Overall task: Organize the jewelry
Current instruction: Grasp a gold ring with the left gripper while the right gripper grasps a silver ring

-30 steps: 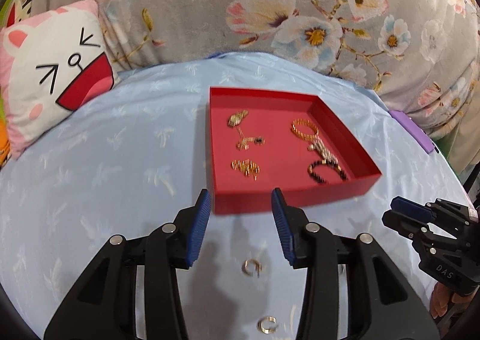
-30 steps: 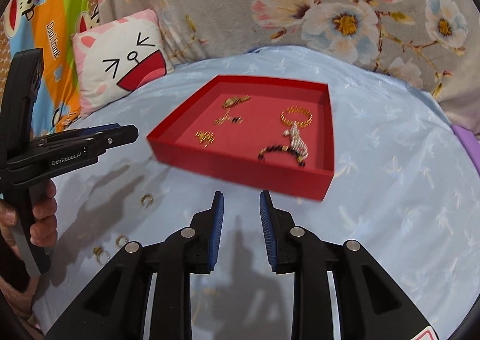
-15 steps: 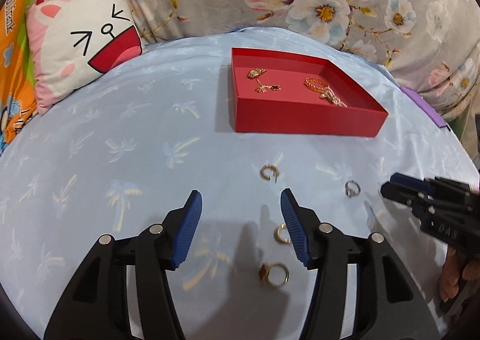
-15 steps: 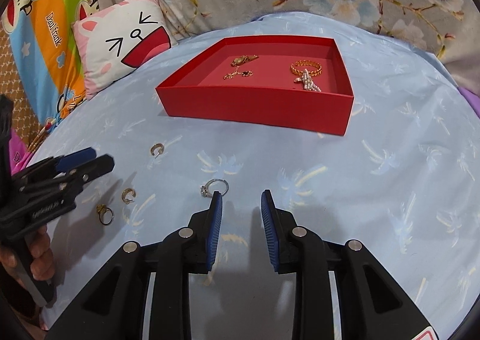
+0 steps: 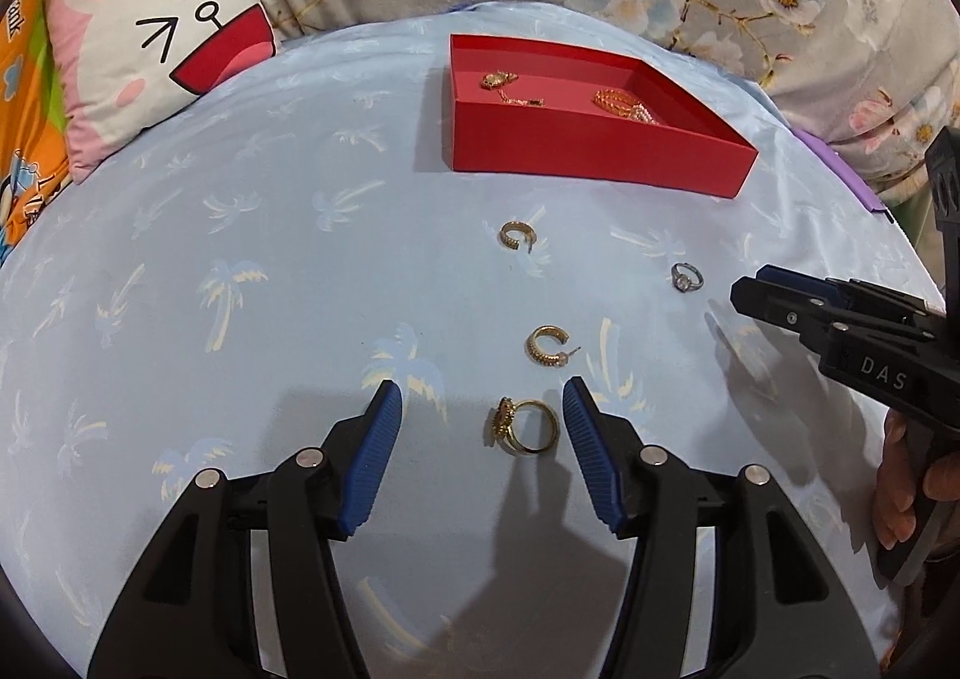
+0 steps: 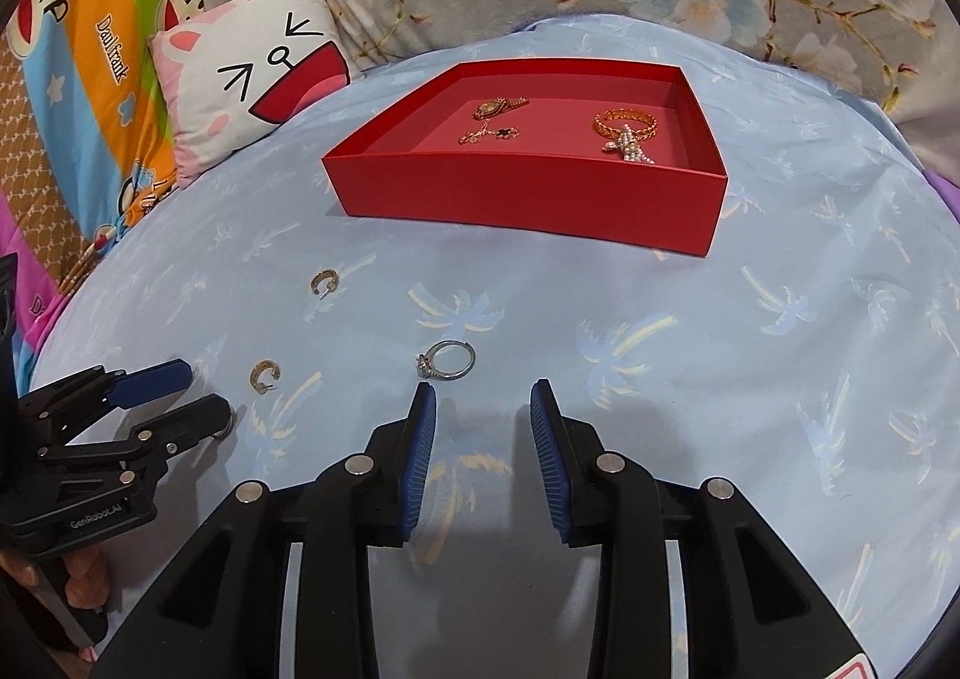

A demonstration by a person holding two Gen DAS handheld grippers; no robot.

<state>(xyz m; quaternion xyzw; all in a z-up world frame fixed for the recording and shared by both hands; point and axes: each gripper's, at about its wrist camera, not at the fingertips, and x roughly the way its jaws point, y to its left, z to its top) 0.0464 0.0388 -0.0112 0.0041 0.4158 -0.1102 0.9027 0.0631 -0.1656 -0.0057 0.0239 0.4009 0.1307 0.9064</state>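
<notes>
While flat, gold ring (image 5: 528,428) points stone left.

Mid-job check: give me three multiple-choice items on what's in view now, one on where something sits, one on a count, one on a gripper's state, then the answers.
1. Where is the gold ring with the dark stone?
A. in the red tray
B. on the blue sheet between the left hand-held gripper's fingers
C. on the cat pillow

2. How many loose pieces lie on the sheet outside the red tray?
A. two
B. four
C. six

3. The right hand-held gripper is:
A. open, holding nothing
B. shut on the silver ring
C. shut on a hoop earring

Answers: B, the ring lies untouched between the left hand-held gripper's blue pads; B, two rings and two hoop earrings; A, the silver ring lies just ahead of its fingertips.
</notes>
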